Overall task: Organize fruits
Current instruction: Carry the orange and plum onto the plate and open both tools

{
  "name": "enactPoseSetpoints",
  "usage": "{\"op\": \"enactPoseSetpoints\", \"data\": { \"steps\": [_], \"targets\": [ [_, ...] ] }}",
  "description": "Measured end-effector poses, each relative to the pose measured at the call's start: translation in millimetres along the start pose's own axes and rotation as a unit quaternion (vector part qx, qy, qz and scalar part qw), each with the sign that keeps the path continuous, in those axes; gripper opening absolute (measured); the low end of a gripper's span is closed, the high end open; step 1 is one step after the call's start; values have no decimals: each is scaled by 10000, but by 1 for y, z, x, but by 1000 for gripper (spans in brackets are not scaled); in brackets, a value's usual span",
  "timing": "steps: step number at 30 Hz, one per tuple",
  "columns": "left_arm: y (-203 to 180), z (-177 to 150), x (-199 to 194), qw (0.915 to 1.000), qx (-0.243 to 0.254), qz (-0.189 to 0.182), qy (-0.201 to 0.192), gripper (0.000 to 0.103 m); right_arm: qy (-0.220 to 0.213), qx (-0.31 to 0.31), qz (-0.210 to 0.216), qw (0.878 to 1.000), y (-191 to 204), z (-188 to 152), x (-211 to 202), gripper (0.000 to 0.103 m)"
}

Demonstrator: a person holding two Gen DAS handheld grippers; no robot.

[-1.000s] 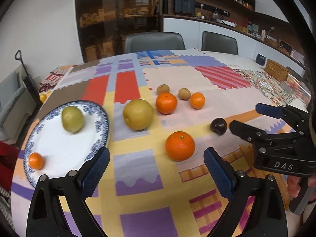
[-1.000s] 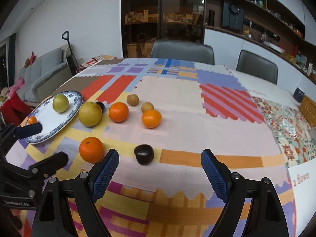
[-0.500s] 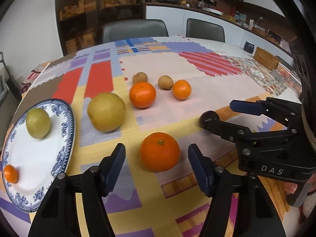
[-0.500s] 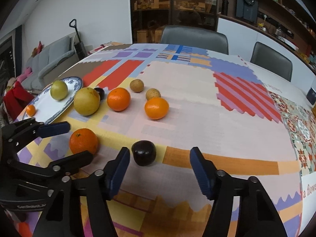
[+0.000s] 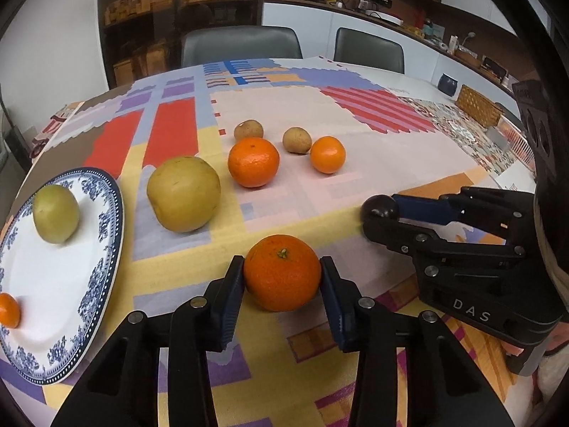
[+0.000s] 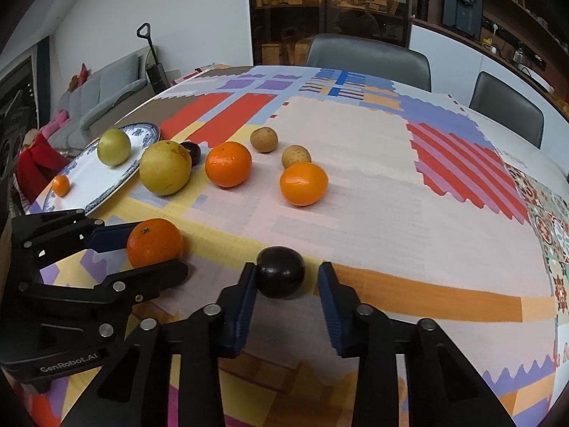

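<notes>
The left claw (image 5: pixel 282 274) is closing on a big orange (image 5: pixel 282 272), and both blue pads look pressed to its sides. The orange sits on a yellow patch of the bright patchwork cloth (image 5: pixel 355 117) that covers the surface. The right claw (image 6: pixel 287 279) has a dark plum (image 6: pixel 281 272) between its fingers; the left pad touches the plum, but there is a small gap by the right pad (so the squeeze looks not quite tight yet). The plum rests on the cloth too. The two claws are side by side, near the front edge. Off to the left lies a blue and white plate (image 5: pixel 103 249). On it are a green round fruit (image 5: pixel 55 213) and a tiny orange (image 5: pixel 8 310), well apart from each other. Just beside the plate sits a big yellow pear (image 5: pixel 183 194). Next to the pear is another orange (image 5: pixel 253 162), and farther right a smaller orange (image 5: pixel 327 154). Two little brown fruits (image 5: pixel 297 139) sit just behind those oranges. From the right claw's camera, one more dark fruit (image 6: pixel 191 151) peeks out behind the pear. Grey chairs (image 5: pixel 242 44) stand at the far side.
</notes>
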State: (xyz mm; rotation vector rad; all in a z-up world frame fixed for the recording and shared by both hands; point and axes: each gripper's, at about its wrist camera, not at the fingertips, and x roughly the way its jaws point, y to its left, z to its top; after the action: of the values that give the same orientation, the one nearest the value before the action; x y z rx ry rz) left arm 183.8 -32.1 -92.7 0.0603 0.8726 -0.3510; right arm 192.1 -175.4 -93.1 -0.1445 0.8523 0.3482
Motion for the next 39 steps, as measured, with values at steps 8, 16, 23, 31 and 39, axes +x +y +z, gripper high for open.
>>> {"op": "enactPoseSetpoints", "data": {
  "steps": [8,16,23,31,39],
  "targets": [
    [2,-2,-12,9998,-79,137,-96,41,-55,-11,-5,10000,3,-1,-2,28],
    [1,-2,-39,9992,-106,198,-331,41,-303,27,61,9995,11,2,-25,28],
    [4,-1,-71,9974,-127,317,-633,41,-510,28,128,9986,25,5,-48,28],
    [18,-8,-105,9943,-281,474,-915,41,-763,-36,167,9969,49,13,-75,28],
    [48,-21,-133,9901,-519,734,-1076,41,-905,-246,360,9949,87,26,-85,28]
  ]
}}
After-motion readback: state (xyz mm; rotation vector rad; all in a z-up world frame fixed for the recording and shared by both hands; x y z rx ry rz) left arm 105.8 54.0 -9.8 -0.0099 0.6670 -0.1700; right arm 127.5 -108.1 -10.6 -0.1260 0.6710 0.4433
